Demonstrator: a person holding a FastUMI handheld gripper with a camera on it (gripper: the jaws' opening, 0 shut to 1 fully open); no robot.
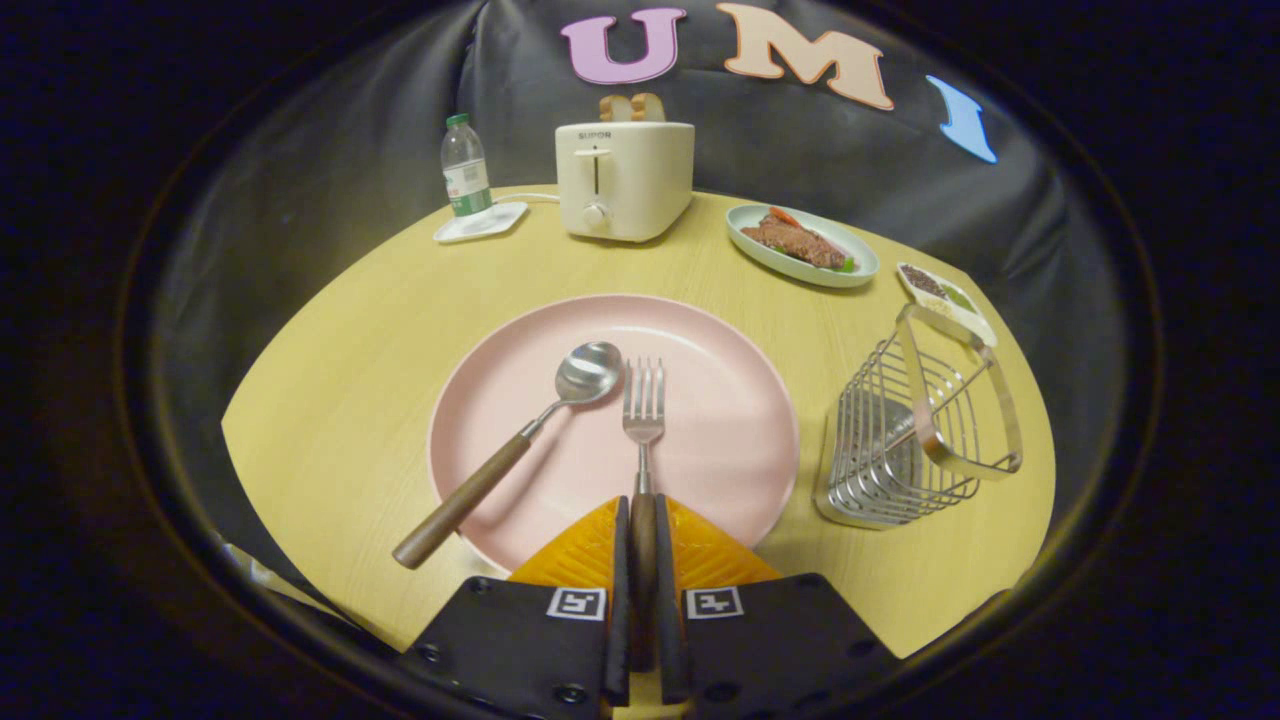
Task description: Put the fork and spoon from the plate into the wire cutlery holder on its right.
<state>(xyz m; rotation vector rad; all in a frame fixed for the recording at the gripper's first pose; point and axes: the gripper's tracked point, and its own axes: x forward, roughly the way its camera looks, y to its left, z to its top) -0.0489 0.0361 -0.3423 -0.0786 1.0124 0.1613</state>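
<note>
Hand-held gripper (643,545) seemingly clamps fork (643,410); wooden table (340,370).

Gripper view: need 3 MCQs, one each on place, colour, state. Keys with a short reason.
1. Where is the holder relative to the plate?
A. On the plate
B. Right of it
C. Behind the toaster

2. What colour is the plate?
A. Pink
B. Blue
C. Black

3. What is the tool doing?
A. Open above the spoon
B. Shut on the bottle
C. Shut on the fork's handle

Key:
1 B: the holder stands on the table just right of the plate's rim.
2 A: the big plate under the spoon and fork is pink.
3 C: both fingers press the fork's handle between them, tines pointing away over the plate.
</note>
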